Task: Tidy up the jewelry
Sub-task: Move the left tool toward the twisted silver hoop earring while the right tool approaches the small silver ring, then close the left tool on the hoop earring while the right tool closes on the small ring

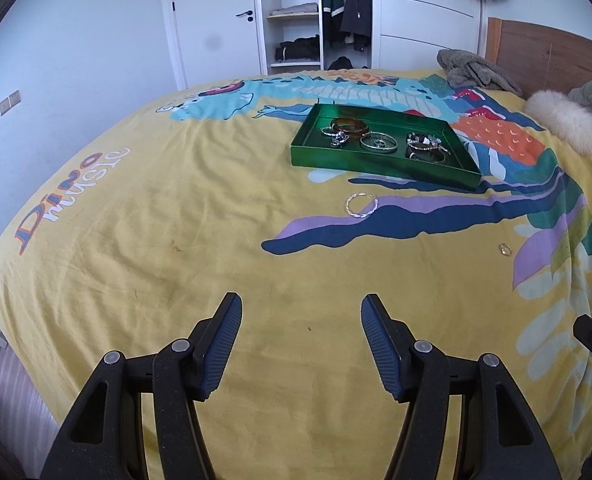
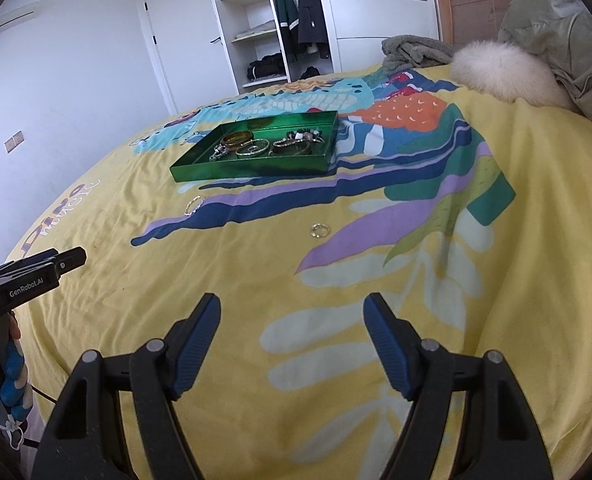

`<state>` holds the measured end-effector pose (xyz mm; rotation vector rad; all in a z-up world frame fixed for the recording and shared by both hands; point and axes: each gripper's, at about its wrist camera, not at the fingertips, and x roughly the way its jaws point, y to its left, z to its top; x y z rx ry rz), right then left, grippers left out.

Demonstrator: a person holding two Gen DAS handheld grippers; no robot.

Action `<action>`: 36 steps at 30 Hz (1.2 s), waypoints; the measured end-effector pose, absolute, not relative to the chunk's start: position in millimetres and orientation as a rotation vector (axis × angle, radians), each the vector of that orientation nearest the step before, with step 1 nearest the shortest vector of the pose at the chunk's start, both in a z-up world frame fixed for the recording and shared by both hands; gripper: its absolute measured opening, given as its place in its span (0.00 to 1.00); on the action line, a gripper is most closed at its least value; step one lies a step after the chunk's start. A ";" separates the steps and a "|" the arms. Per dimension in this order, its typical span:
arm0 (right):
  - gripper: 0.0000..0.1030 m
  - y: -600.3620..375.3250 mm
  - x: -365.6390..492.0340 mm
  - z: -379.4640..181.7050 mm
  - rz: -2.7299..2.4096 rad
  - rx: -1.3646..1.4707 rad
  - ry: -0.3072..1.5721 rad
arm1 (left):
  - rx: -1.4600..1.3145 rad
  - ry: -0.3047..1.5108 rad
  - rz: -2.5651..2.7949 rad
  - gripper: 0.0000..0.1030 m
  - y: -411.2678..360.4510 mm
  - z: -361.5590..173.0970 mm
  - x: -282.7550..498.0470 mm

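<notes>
A green tray lies on the yellow bedspread and holds several bracelets, among them an amber bangle. In front of the tray a silver twisted bracelet lies loose on the cover. Further right sits a small ring. My left gripper hovers over bare yellow cloth, open and holding nothing. My right gripper is open too, nothing between its fingers, well short of the ring. Each gripper's body shows at the edge of the other's view.
A fluffy white cushion, a grey towel and a green pillow lie by the wooden headboard. Beyond the bed stand an open wardrobe and a white door.
</notes>
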<state>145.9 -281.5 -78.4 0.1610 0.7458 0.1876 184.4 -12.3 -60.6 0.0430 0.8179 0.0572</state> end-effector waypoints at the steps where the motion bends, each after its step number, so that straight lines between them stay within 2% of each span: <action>1: 0.70 -283.2 147.4 -81.8 0.188 0.165 0.752 | 0.049 0.821 0.053 0.60 -14.3 -62.9 185.8; 12: 0.70 -316.4 160.1 -103.6 0.213 0.231 0.754 | 0.072 0.831 -0.061 0.59 -27.2 -82.9 211.1; 23: 0.68 -308.3 213.4 -101.5 0.268 0.191 0.743 | 0.053 0.859 -0.158 0.47 -32.4 -91.9 288.6; 25: 0.66 -301.2 228.1 -101.6 0.286 0.179 0.743 | 0.051 0.862 -0.156 0.44 -29.9 -93.6 301.7; 29: 0.50 -290.2 255.5 -111.4 0.298 0.143 0.769 | 0.029 0.880 -0.147 0.40 -21.5 -102.2 326.3; 36: 0.40 -285.5 281.4 -135.6 0.294 0.121 0.830 | 0.008 0.912 -0.178 0.33 -18.3 -117.3 357.0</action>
